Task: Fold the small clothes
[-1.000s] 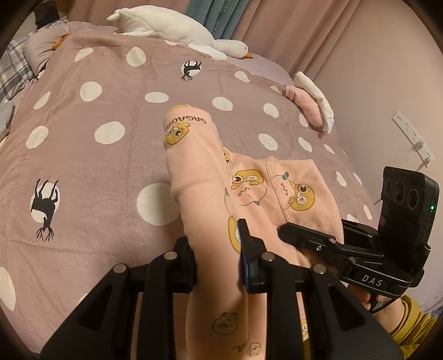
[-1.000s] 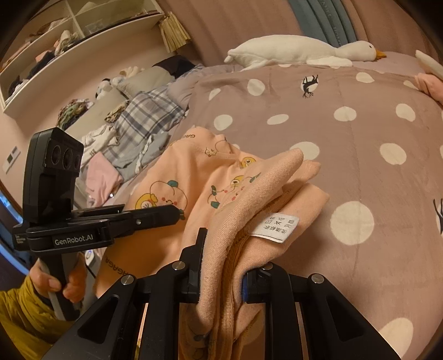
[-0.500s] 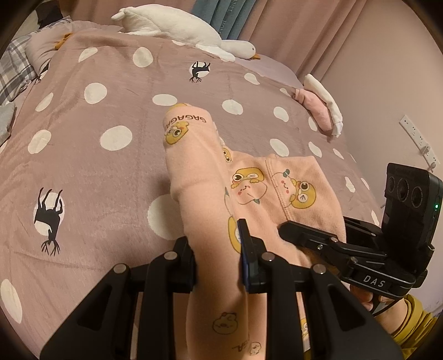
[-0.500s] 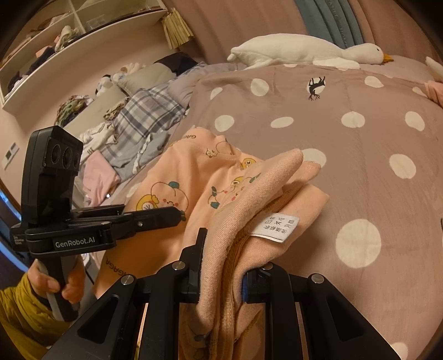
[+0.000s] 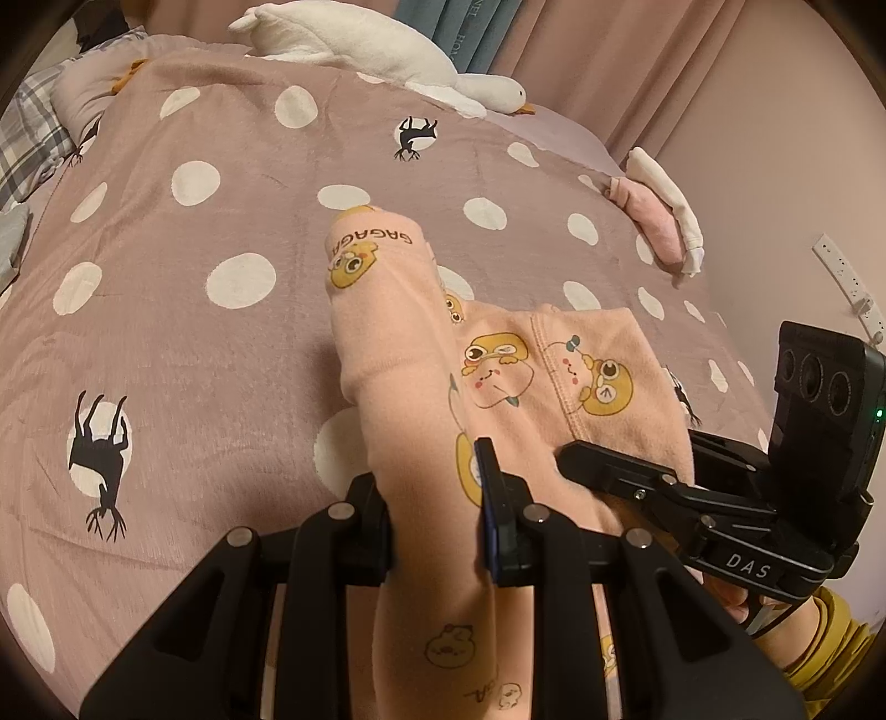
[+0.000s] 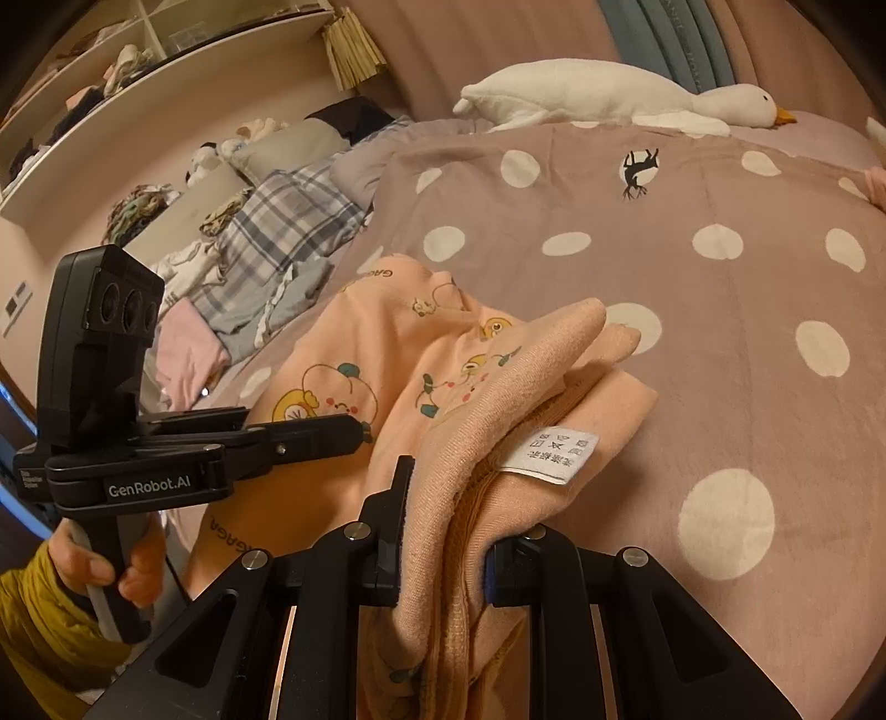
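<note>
"GAGAGA" upside down on peach garment [image 5: 382,243] leg end; again on its edge in right view. "DAS" on right gripper [image 5: 745,565] body. "GenRobot.AI" on left gripper [image 6: 149,490] body. White care label [image 6: 554,454] print unreadable

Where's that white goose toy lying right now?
The white goose plush lies at the far end of the bed, beyond the polka-dot blanket and before the curtains; in both views, top centre.
</note>
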